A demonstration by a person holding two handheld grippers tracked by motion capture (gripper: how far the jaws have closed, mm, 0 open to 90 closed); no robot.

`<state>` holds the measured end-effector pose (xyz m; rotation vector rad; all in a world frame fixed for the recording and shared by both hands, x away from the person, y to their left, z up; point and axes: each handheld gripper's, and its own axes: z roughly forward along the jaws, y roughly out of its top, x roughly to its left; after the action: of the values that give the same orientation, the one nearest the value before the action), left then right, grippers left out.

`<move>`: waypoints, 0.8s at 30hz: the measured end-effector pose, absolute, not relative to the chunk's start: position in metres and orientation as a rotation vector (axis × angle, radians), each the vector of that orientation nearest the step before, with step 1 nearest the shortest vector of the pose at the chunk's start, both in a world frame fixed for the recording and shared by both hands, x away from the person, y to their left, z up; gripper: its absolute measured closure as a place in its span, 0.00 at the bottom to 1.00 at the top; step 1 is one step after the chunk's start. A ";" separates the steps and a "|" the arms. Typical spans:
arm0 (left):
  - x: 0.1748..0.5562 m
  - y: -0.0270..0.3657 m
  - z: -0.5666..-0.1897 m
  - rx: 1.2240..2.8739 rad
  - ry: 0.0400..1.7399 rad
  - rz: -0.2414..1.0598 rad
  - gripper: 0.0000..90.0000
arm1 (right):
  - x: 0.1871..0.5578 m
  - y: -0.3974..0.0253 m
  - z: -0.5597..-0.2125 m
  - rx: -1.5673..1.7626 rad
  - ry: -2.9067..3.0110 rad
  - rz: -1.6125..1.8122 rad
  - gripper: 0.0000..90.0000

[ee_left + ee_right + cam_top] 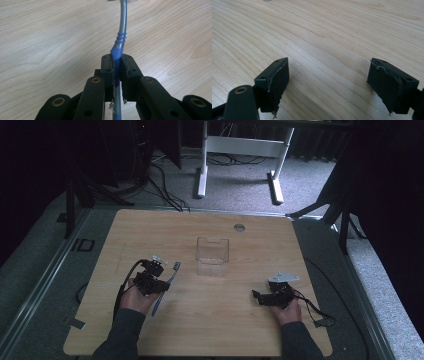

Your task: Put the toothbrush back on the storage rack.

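Observation:
A blue and grey toothbrush (167, 282) lies at the table's left, its head pointing toward the far side. My left gripper (156, 282) is shut on its handle; in the left gripper view the jaws pinch the blue part of the toothbrush (118, 50), and its grey neck runs away over the wood. A clear plastic box (212, 256) stands upright near the table's middle, to the right of the brush head. My right gripper (259, 296) rests low at the right, pointing left; my right gripper (328, 82) is open over bare wood.
The wooden table (210, 320) has a round grey cable port (239, 227) near its far edge. Black cables trail from both grippers. A white desk frame (240, 150) stands on the carpet beyond the table. Dark stands flank both sides.

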<state>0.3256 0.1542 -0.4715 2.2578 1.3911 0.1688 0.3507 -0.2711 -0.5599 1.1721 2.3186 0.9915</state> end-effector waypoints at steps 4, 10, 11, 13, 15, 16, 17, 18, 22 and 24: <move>0.325 0.155 -0.470 2.242 1.393 0.176 0.91 | 0.351 -0.271 -0.560 1.171 2.319 0.991 0.19; 0.325 0.156 -0.469 2.228 1.400 0.185 0.91 | 0.351 -0.271 -0.560 1.171 2.319 0.991 0.19; 0.325 0.156 -0.469 2.226 1.399 0.186 0.91 | 0.351 -0.271 -0.560 1.172 2.319 0.991 0.19; 0.325 0.156 -0.469 2.218 1.401 0.192 0.91 | 0.351 -0.271 -0.560 1.171 2.319 0.991 0.19; 0.325 0.157 -0.468 2.209 1.399 0.197 0.91 | 0.351 -0.271 -0.560 1.171 2.319 0.991 0.19; 0.325 0.156 -0.467 2.209 1.391 0.201 0.91 | 0.351 -0.271 -0.560 1.171 2.319 0.992 0.19; 0.324 0.156 -0.467 2.207 1.386 0.207 0.91 | 0.351 -0.271 -0.560 1.172 2.318 0.992 0.19; 0.324 0.156 -0.467 2.208 1.380 0.210 0.91 | 0.351 -0.271 -0.560 1.171 2.319 0.991 0.19; 0.323 0.155 -0.464 2.199 1.365 0.228 0.91 | 0.351 -0.271 -0.560 1.171 2.319 0.992 0.19; 0.323 0.155 -0.463 2.190 1.354 0.238 0.91 | 0.351 -0.271 -0.560 1.172 2.319 0.991 0.19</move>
<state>0.3225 0.1549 -0.4626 2.1902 1.3536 0.2379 0.3507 -0.2712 -0.5599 1.1718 2.3190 0.9911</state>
